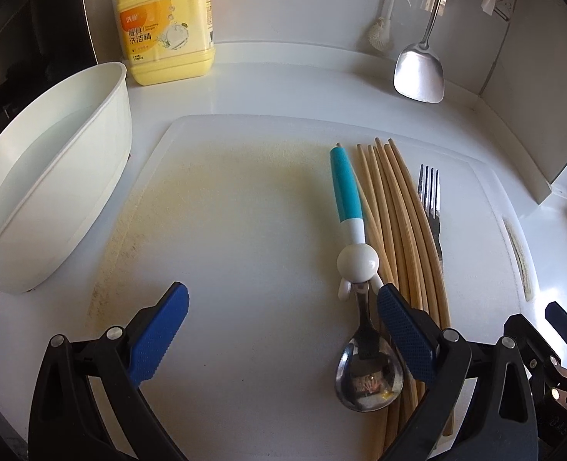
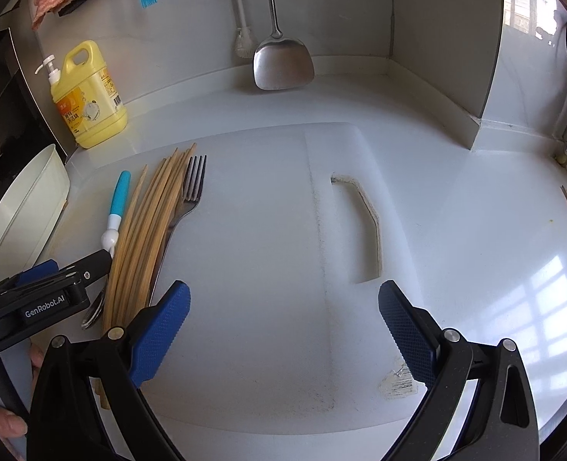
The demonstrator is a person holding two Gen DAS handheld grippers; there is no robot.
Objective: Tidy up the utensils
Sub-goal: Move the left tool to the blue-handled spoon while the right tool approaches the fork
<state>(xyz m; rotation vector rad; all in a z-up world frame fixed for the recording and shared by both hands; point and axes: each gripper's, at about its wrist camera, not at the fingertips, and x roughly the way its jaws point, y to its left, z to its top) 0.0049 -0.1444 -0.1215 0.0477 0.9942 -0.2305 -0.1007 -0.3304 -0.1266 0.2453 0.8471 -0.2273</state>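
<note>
Yellow detergent jug (image 1: 166, 23), teal-and-white spoon handle (image 1: 347, 188), tan chopsticks (image 1: 402, 230), blue-padded tongs (image 1: 283, 330).

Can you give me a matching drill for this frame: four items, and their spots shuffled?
Items:
1. spoon
2. fork
3. detergent bottle
4. spatula

Places:
A. hanging against the back wall
B. right of the chopsticks
C. left of the chopsticks
D. back left of the counter, behind the white basin

Pairs: 1-C, 2-B, 3-D, 4-A

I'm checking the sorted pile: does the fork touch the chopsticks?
Touching. The right wrist view shows the fork pressed against the chopsticks, its handle running under them.
</note>
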